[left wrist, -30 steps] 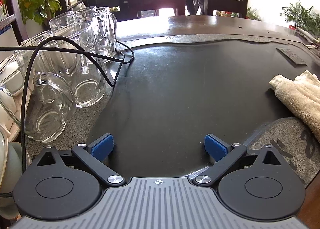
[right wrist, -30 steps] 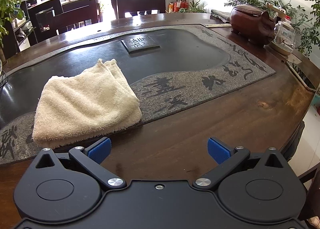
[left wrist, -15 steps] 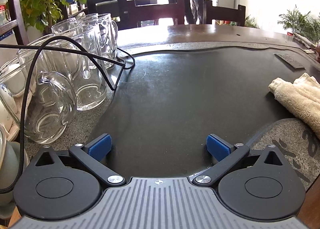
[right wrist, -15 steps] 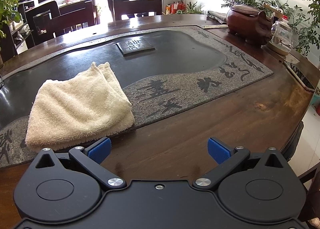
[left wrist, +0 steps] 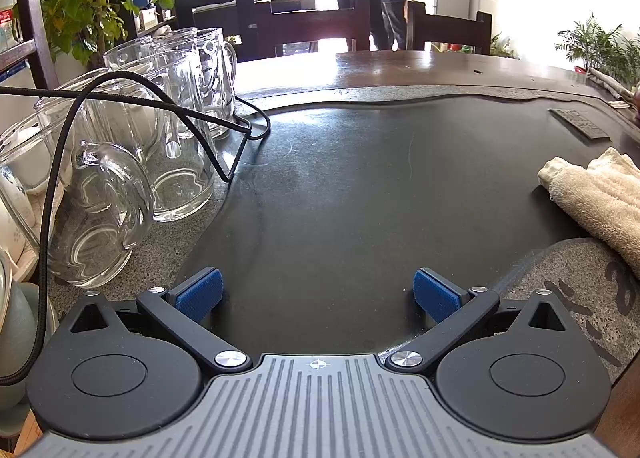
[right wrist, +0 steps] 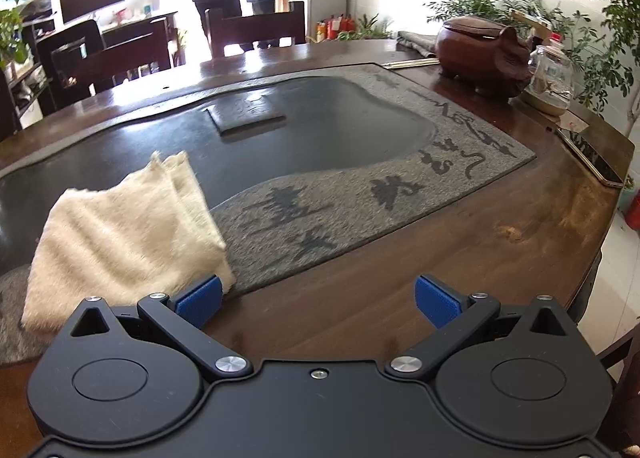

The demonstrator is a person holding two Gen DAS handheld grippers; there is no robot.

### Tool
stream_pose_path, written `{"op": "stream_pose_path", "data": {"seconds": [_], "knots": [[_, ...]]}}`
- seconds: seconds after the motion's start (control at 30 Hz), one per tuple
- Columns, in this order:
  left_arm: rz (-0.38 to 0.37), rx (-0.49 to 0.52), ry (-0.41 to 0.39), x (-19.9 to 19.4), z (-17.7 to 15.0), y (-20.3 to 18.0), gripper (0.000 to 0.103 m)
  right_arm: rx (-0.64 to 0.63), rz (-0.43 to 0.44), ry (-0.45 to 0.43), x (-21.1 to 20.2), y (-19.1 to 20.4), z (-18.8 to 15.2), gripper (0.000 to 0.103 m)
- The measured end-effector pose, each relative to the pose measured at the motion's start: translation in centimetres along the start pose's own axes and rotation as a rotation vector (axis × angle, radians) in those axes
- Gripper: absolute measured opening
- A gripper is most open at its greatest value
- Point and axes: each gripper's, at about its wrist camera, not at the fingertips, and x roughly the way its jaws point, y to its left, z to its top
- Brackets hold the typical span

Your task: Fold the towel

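Clearly the towel (right wrist: 124,234) lay nearer my right gripper (right wrist: 318,300) than my left gripper (left wrist: 318,294): its near corner sat just beside the right gripper's left fingertip, the folded stack running ahead and to the left. From the left gripper, it (left wrist: 596,197) was well apart, ahead and far to the right. Both grippers stood spread wide, holding nothing.

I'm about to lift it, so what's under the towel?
The towel lies folded across the dark basin and grey rim of the stone tea tray, touching neither open gripper. Whatever the folds cover is hidden.
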Motion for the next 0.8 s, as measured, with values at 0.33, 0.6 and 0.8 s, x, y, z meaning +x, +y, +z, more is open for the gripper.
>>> {"op": "stream_pose_path", "data": {"seconds": [0.33,0.6,0.8], "knots": [[-0.001,0.0,0.0,0.1,0.0,-0.1,0.103,-0.001,-0.057,-0.072,3.3,-3.4,3.4,0.103],[-0.001,0.0,0.001,0.1,0.0,-0.1,0.103,0.027,-0.112,-0.109,7.8,-7.9,6.8,0.103],[-0.001,0.0,0.001,0.1,0.0,-0.1,0.103,0.092,-0.154,-0.108,12.0,-11.9,9.8,0.103]]}}
